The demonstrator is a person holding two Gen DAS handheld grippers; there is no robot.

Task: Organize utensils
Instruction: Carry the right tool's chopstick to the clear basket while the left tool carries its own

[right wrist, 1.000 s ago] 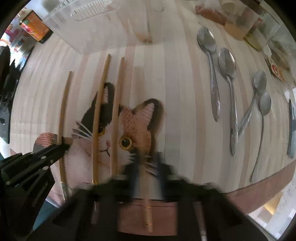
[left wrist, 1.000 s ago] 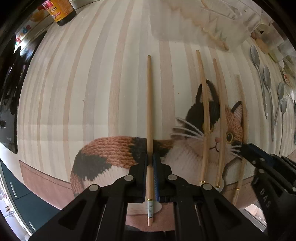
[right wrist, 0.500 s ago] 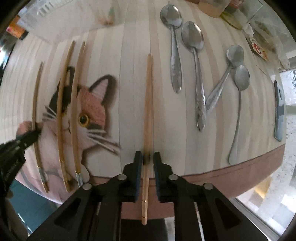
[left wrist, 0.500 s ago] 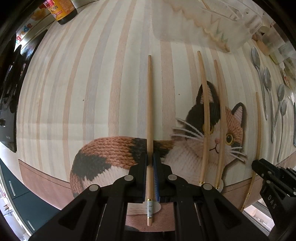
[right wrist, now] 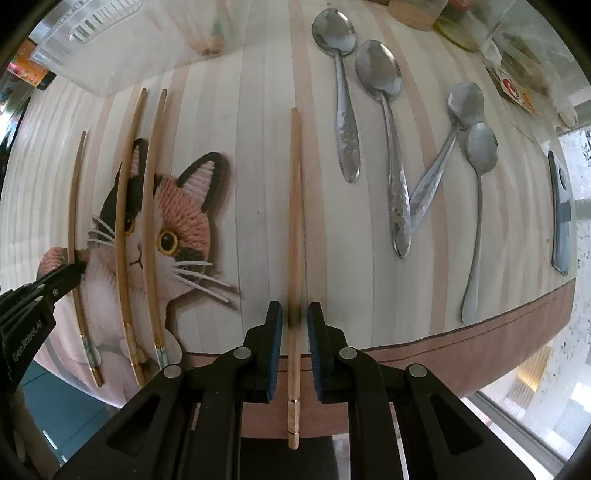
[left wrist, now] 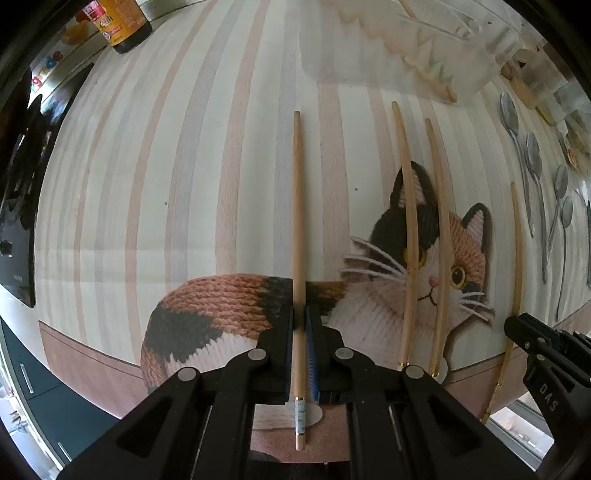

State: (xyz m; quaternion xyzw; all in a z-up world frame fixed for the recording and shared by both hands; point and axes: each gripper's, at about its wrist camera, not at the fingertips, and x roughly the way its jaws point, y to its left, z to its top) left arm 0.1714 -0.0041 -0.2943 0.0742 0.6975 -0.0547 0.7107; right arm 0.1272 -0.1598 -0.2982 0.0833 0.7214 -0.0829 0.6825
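Observation:
My left gripper (left wrist: 299, 321) is shut on a wooden chopstick (left wrist: 297, 221) that points away over the cat-print mat (left wrist: 221, 184). My right gripper (right wrist: 294, 317) is open, its jaws apart on either side of another chopstick (right wrist: 294, 206) that lies on the mat between them. Two more chopsticks (left wrist: 410, 236) (left wrist: 441, 243) lie side by side across the cat's face; they also show in the right wrist view (right wrist: 125, 206). The right gripper shows at the right edge of the left wrist view (left wrist: 517, 328).
Several metal spoons (right wrist: 384, 122) lie on the mat to the right. A clear plastic organizer tray (left wrist: 406, 40) holding utensils stands at the far edge. A sauce bottle (left wrist: 122, 22) stands far left. A dark flat tool (right wrist: 561, 218) lies far right. The mat's front edge overhangs the counter.
My right gripper has opened and its jaws now stand apart around the chopstick that it carried to the right of the cat's face. The left gripper has held still.

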